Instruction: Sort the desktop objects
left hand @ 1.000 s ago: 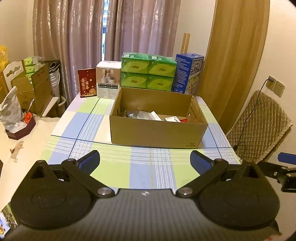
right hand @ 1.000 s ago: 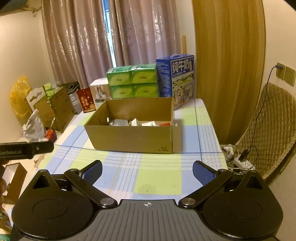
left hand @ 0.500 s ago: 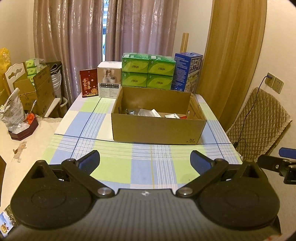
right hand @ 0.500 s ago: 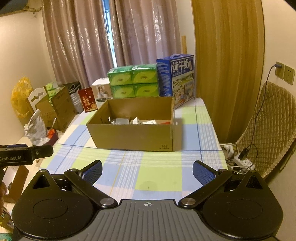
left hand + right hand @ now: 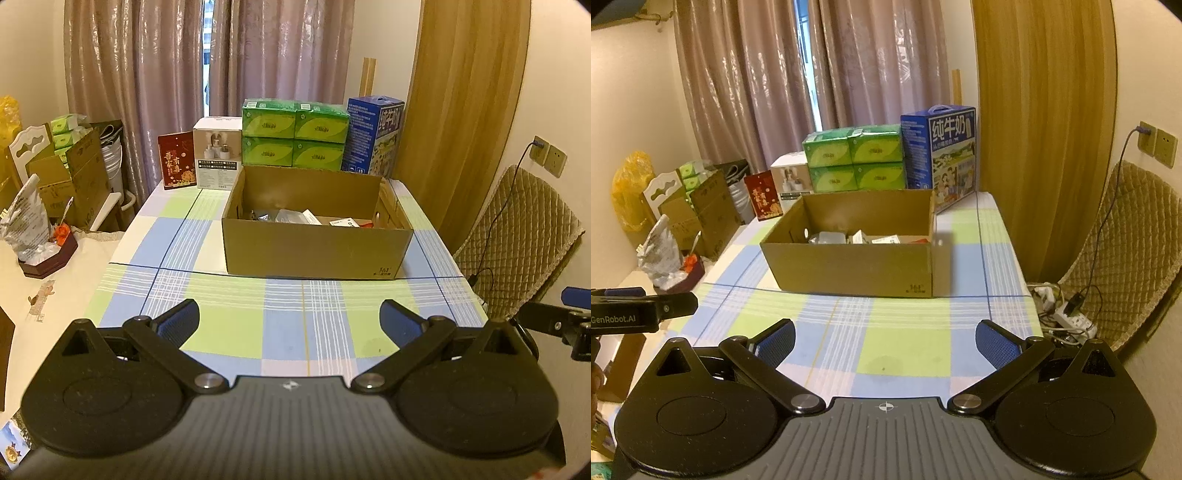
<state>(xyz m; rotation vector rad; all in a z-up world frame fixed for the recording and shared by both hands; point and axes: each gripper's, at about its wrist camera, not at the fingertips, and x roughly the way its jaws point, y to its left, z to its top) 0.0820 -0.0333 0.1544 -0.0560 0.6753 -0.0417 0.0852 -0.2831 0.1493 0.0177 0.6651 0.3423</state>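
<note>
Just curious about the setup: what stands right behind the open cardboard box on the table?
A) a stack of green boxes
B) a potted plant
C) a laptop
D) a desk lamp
A: four green boxes, stacked two high, stand behind the cardboard box.

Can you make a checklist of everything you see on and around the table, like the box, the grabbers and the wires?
Surface: table with a blue, green and white checked cloth; front part bare.
Job's things: open cardboard box mid-table, small packets lying inside.
Clutter: green boxes stacked two high behind it, blue carton, white box, red card.
Grippers: left gripper open, holding nothing; right gripper open, holding nothing.
Cables: cable from wall socket down to power strip on the floor.
Surroundings: curtains, quilted chair, side boxes.
</note>
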